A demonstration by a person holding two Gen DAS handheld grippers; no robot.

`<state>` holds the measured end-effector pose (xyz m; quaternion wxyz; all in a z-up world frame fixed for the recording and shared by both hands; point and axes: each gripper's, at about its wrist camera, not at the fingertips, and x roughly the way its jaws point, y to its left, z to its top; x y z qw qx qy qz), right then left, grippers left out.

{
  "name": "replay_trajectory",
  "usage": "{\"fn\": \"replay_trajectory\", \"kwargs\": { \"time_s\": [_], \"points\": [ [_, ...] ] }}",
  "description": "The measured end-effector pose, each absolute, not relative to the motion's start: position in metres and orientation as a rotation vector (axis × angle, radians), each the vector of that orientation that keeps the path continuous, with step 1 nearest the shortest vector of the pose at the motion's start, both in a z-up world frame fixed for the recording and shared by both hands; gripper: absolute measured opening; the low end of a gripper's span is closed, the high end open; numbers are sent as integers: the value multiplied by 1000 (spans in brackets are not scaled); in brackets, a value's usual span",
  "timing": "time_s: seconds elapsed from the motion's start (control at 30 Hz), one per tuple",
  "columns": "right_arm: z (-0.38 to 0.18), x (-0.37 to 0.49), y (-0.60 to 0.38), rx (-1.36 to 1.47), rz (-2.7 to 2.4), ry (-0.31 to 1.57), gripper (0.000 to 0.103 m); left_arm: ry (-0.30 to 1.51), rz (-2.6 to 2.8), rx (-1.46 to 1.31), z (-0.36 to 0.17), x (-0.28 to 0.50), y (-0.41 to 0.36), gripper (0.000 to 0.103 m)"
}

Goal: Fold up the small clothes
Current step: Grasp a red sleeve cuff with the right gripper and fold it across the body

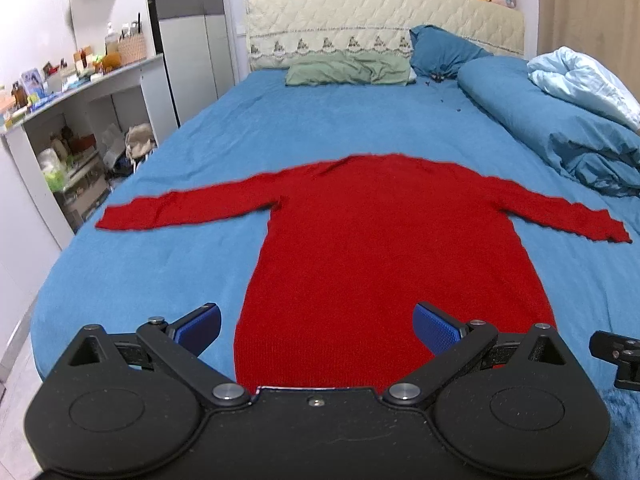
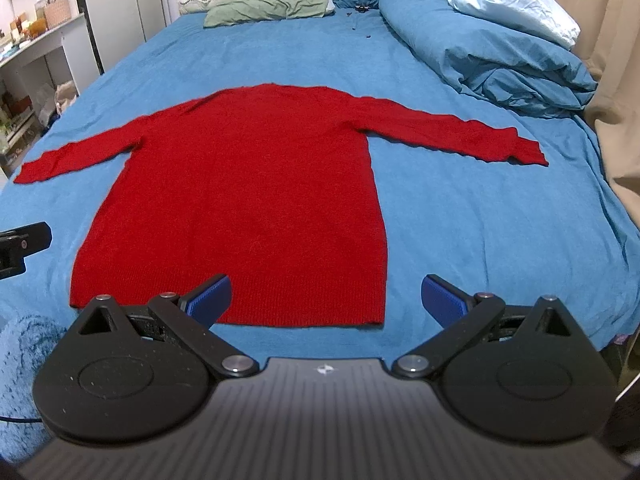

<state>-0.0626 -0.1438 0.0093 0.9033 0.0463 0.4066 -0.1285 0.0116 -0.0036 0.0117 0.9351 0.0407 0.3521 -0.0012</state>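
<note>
Bed (image 1: pixel 168 264) with a blue sheet filled most of the room, and a red sweater (image 1: pixel 384 256) lay flat in the middle of it, both sleeves spread out to the sides. No fold showed yet, so all the folding looked left to do. The left hand-held gripper (image 1: pixel 318 326) hung over the sweater's bottom edge, fingers wide apart, holding nothing. The right hand-held gripper (image 2: pixel 326 300) waited near the bottom right corner, also wide apart and empty.
</note>
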Motion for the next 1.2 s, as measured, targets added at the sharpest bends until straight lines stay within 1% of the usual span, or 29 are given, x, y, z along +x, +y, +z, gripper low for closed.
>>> {"fn": "replay_trajectory", "kwargs": {
  "time_s": [0.13, 0.23, 0.43, 0.57, 0.7, 0.9, 1.07, 1.13, 1.2],
  "points": [
    [22, -52, -167, 123, -279, 805, 103, 638, -39, 91, 42, 37, -23, 103],
    [33, -38, -201, 159, -320, 766, 103, 587, -91, 103, 59, 75, -50, 103],
    [43, -3, -297, 259, -430, 677, 103, 594, -215, 113, 59, 175, -119, 103],
    [24, 26, -368, 311, -500, 659, 103, 670, -283, 96, 31, 249, -166, 103],
    [-16, 48, -431, 423, -526, 646, 103, 739, -316, 100, -13, 310, -213, 103],
    [-91, 74, -499, 612, -567, 634, 103, 836, -349, 120, -76, 379, -264, 103],
    [-136, 97, -534, 698, -600, 591, 102, 910, -346, 119, -120, 415, -278, 103],
    [-148, 105, -546, 730, -622, 568, 92, 937, -348, 124, -135, 426, -285, 103],
    [-160, 113, -558, 765, -642, 537, 86, 958, -349, 140, -149, 433, -290, 103]
  ]
}}
